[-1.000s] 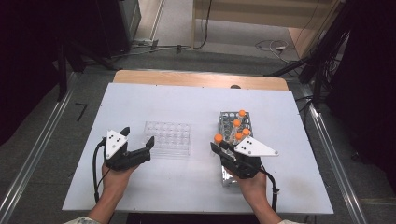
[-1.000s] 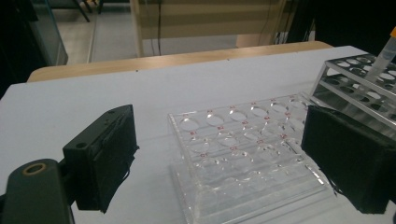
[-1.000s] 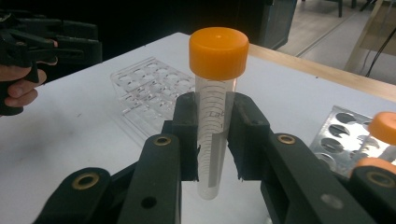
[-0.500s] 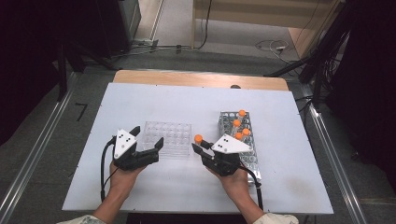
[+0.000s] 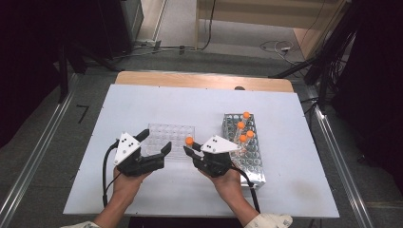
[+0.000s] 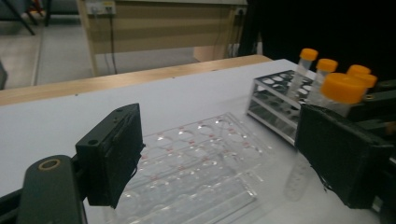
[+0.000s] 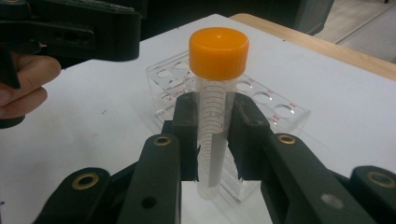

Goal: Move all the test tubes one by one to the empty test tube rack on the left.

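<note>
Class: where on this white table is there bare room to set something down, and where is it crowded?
Free: the white table behind the clear plastic rack, and right of the metal tube rack. Crowded: between both racks, where the right gripper holds an orange-capped tube.

Lab bench setting: orange-capped sample tubes standing in metal rack at 3 o'clock, clear plastic rack sitting centre, cables trailing across floor at 12 o'clock.
</note>
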The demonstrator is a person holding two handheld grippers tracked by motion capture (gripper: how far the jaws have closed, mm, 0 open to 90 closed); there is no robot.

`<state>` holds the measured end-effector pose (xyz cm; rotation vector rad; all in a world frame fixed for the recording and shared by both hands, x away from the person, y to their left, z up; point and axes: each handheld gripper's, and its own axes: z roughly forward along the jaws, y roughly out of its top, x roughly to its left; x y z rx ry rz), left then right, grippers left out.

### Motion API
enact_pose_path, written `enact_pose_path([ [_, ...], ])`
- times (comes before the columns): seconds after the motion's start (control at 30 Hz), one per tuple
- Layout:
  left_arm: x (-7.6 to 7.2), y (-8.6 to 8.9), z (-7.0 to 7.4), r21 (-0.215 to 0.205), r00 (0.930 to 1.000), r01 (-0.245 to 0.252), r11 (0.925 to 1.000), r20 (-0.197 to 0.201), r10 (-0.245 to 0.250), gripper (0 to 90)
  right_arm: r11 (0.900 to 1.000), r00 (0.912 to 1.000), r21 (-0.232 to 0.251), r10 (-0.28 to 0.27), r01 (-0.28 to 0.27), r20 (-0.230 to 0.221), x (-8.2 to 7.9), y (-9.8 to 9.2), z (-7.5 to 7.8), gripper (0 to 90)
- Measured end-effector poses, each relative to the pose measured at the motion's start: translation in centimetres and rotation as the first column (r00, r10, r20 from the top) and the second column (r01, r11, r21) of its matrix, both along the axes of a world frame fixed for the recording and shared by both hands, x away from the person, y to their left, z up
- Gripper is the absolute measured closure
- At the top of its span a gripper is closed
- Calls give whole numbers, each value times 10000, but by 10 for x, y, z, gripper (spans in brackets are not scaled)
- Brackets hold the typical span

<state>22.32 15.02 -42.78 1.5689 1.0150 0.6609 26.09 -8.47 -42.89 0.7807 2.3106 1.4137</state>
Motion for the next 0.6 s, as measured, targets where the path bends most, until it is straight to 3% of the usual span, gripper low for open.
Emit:
enact_pose_path([
  [0.37,-4,-11,2,-79,9939,1103,9939,15,-1103,295,9991,9988,144,409,-406,-261,-2,24,-9,717],
  [0.6,-3,-12,0,-11,9894,1451,9894,3,-1451,423,9985,9984,207,514,-509,-244,-1,32,-13,716],
])
